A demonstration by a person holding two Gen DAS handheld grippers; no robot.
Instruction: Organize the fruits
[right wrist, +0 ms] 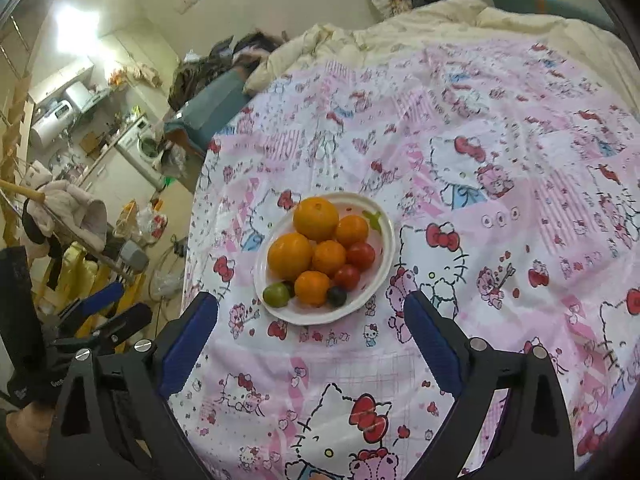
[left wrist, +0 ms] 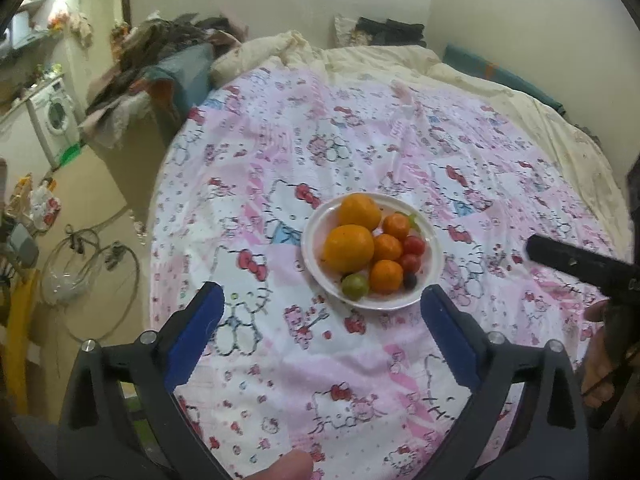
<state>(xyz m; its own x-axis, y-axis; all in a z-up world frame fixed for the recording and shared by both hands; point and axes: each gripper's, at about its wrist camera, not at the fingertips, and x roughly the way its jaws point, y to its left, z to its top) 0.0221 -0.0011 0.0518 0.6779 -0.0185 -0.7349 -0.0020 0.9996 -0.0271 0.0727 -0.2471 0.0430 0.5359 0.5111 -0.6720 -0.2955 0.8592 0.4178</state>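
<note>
A white plate sits on the pink Hello Kitty cloth. It holds two big oranges, three small tangerines, two red tomatoes, a green fruit and a dark grape. My left gripper is open and empty, just short of the plate. My right gripper is open and empty, its fingers flanking the plate's near rim. The right gripper's body shows at the right of the left wrist view.
The cloth covers a bed, with a cream quilt and piled clothes at the far end. The bed's left edge drops to a floor cluttered with cables, bags and a washing machine.
</note>
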